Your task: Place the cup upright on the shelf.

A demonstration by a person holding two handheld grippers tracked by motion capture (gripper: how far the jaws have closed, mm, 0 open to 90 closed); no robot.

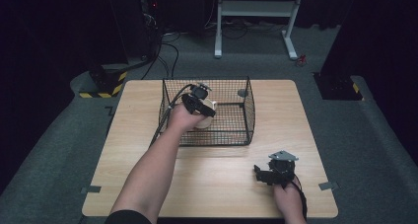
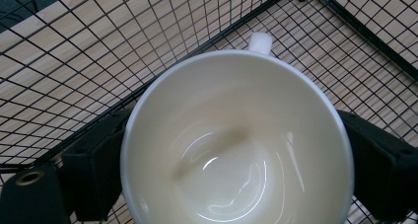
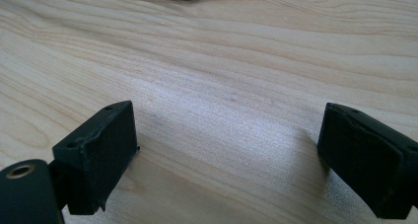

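From the high view we see our left claw [image 1: 201, 104] inside the wire basket [image 1: 249, 110] near the surface's far edge, gripping a cream cup [image 1: 207, 116]. In the left gripper view, both jaws press the cup [image 2: 236, 140]. In the right gripper view, our right claw [image 3: 226, 150] stands open over bare surface [image 3: 222, 61].

The desk [image 1: 217, 169] is pale wood grain, bare across its near half. Grey tape tabs sit on its near edge: one at seven o'clock [image 1: 91, 189], one at five o'clock [image 1: 328, 185]. Beyond the far edge, grey carpet [image 1: 266, 66]. At twelve o'clock, a white metal stand [image 1: 256, 9] plants two feet on the floor. At ten o'clock, a black base with yellow-black hazard stripes [image 1: 104, 83], dark cables [image 1: 165, 51] snaking past it. At two o'clock, another dark base [image 1: 340, 86]. A small red item [image 1: 301, 60] lies by the stand's right foot.
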